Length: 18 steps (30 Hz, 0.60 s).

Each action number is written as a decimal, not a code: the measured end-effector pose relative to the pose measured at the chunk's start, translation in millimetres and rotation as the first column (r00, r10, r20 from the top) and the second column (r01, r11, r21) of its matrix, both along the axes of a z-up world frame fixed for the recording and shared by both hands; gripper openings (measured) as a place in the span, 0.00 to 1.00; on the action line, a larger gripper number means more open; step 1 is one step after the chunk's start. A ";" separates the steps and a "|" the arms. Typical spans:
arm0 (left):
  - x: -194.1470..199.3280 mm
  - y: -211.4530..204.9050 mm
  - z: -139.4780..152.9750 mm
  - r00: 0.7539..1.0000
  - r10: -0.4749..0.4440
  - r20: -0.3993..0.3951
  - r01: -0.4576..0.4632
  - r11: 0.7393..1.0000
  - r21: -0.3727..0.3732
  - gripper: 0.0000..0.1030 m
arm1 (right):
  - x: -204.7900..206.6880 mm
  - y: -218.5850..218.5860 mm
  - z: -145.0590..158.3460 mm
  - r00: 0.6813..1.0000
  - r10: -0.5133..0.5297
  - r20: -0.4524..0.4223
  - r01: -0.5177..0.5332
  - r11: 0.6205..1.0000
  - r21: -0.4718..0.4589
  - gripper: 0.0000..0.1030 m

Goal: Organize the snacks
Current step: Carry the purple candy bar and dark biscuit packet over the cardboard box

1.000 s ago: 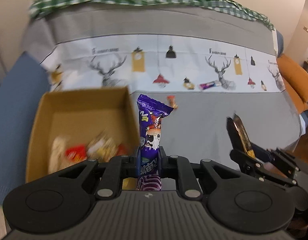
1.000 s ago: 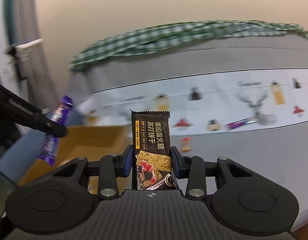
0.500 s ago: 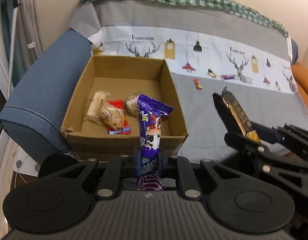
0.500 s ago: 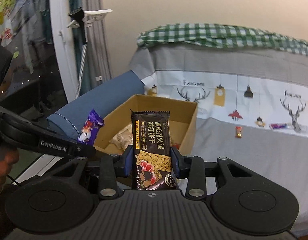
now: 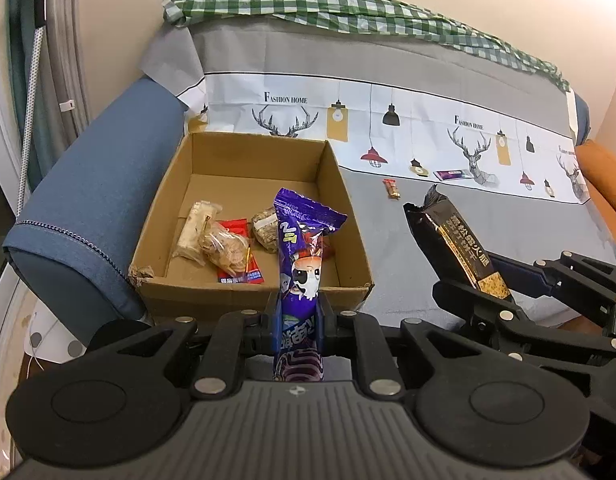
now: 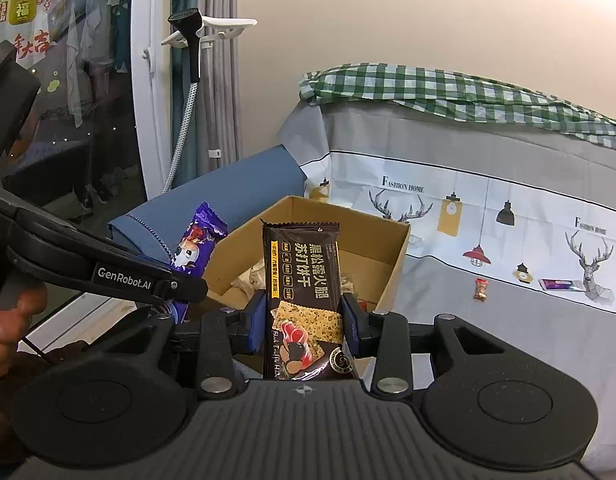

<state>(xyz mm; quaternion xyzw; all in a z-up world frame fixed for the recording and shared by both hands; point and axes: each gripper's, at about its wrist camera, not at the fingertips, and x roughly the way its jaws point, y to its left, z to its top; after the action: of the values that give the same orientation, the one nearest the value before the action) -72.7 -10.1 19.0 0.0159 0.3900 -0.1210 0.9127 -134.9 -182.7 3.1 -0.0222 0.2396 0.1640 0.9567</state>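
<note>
My left gripper (image 5: pixel 297 316) is shut on a purple snack packet (image 5: pixel 303 248), held upright just in front of the near wall of a cardboard box (image 5: pixel 350 216) on the sofa. The box holds several wrapped snacks (image 5: pixel 223 240). My right gripper (image 6: pixel 303 316) is shut on a black cracker packet (image 6: pixel 301 280), held upright to the right of the box (image 6: pixel 392 268). The cracker packet (image 5: pixel 456 248) and the right gripper show in the left wrist view; the purple packet (image 6: pixel 195 248) shows in the right wrist view.
A small red-wrapped candy (image 5: pixel 392 189) and a purple bar (image 5: pixel 454 175) lie on the grey sofa cover (image 5: pixel 488 216) right of the box. A blue armrest (image 5: pixel 91 200) is left of the box. An orange cushion (image 5: pixel 604 184) is at far right.
Both grippers have pulled back and up from the sofa with their packets still held. The box now sits further off, and its whole inside shows.
</note>
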 end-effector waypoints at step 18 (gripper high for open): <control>4.9 -2.3 -1.5 1.000 -0.008 -0.007 0.008 1.000 0.005 0.16 | 6.4 0.8 -4.6 1.000 0.001 -0.015 -0.001 1.000 0.007 0.39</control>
<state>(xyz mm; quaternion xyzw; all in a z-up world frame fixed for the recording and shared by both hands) -67.8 -12.4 17.5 0.0192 0.3932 -0.1236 0.9109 -128.6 -181.9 -1.5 -0.0177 0.2462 0.1656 0.9548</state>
